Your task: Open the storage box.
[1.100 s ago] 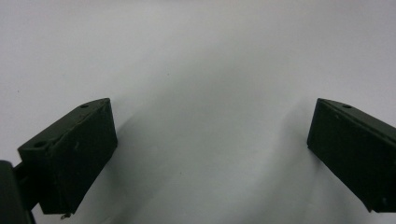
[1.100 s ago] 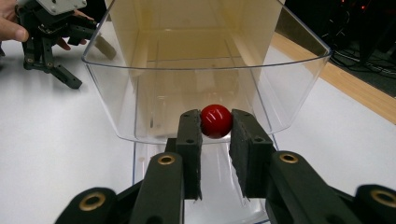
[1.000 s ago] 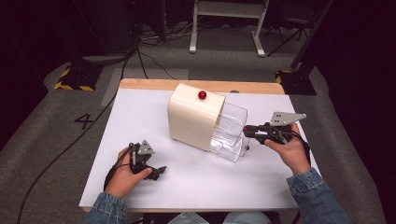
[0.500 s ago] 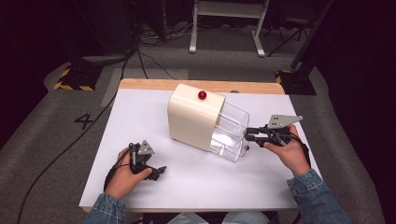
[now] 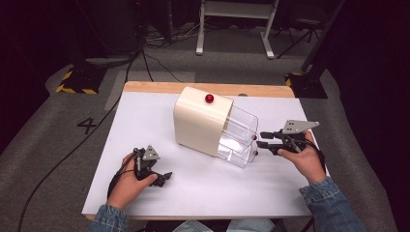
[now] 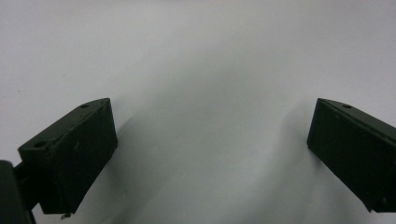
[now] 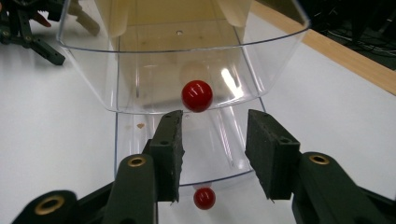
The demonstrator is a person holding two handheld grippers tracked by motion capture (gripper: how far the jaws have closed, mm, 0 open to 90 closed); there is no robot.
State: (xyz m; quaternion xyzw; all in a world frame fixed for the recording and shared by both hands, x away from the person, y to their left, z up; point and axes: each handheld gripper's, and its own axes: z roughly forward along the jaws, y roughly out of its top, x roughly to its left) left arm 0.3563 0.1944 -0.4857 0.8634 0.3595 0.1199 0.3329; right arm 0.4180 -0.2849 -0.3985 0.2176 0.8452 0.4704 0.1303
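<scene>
Your left gripper (image 5: 164,178) sits low on the white table (image 5: 145,121), jaws wide apart, holding nothing. Your right gripper (image 7: 212,140) — jaws apart too — points at the clear drawer (image 5: 239,137), just short of its red knob (image 7: 197,95); cream box (image 5: 200,121) behind.

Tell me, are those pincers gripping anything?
No. The right gripper is open near the clear drawer's red knob; the left gripper is open over bare table.
</scene>
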